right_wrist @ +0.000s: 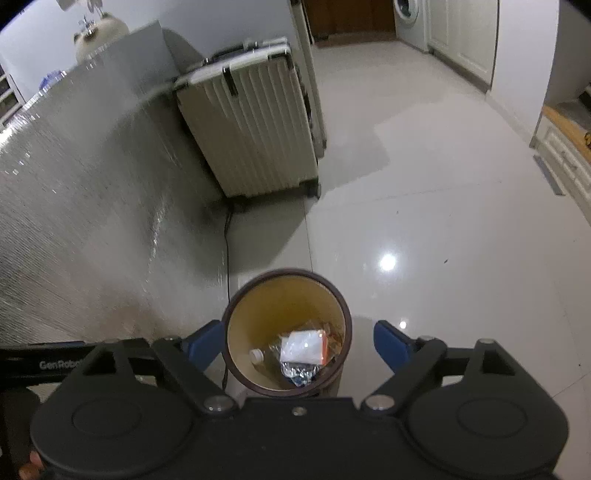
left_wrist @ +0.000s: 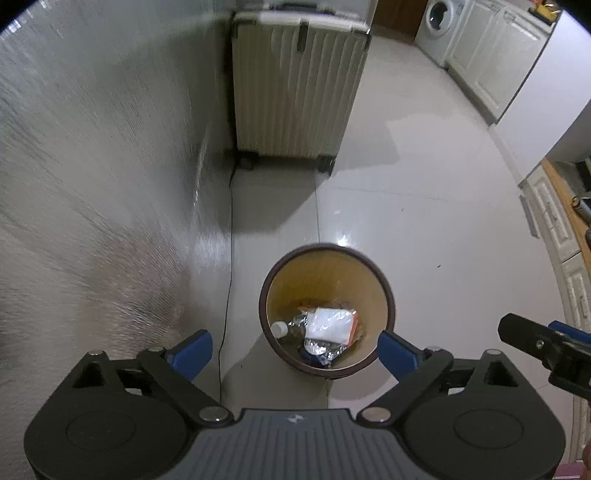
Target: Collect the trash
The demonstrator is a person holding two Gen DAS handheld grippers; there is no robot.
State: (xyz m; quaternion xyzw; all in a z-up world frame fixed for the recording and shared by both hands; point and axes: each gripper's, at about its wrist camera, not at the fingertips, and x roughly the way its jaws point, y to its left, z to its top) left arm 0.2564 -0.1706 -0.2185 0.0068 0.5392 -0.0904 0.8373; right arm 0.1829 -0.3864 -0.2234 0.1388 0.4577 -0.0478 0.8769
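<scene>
On the black body of the left hand-held gripper, seen at the left edge of the right wrist view, white letters read "GenRobo" before the rest is cut off; no other writing is legible. One round waste bin with a dark brown rim and tan inner wall stands upright on the glossy pale tiled floor, its mouth facing up, just right of a grey textured wall panel. Inside lie one white flat packet with an orange edge, its long axis running left to right, one clear crumpled plastic bottle with a white cap, cap toward the left, and some silvery foil wrap. Both hand-held grippers hang above the bin with blue pads spread wide and nothing between them; the right hand-held gripper is beside the left. One cream ribbed hard-shell suitcase stands far behind, and one white washing machine is at the far right.
</scene>
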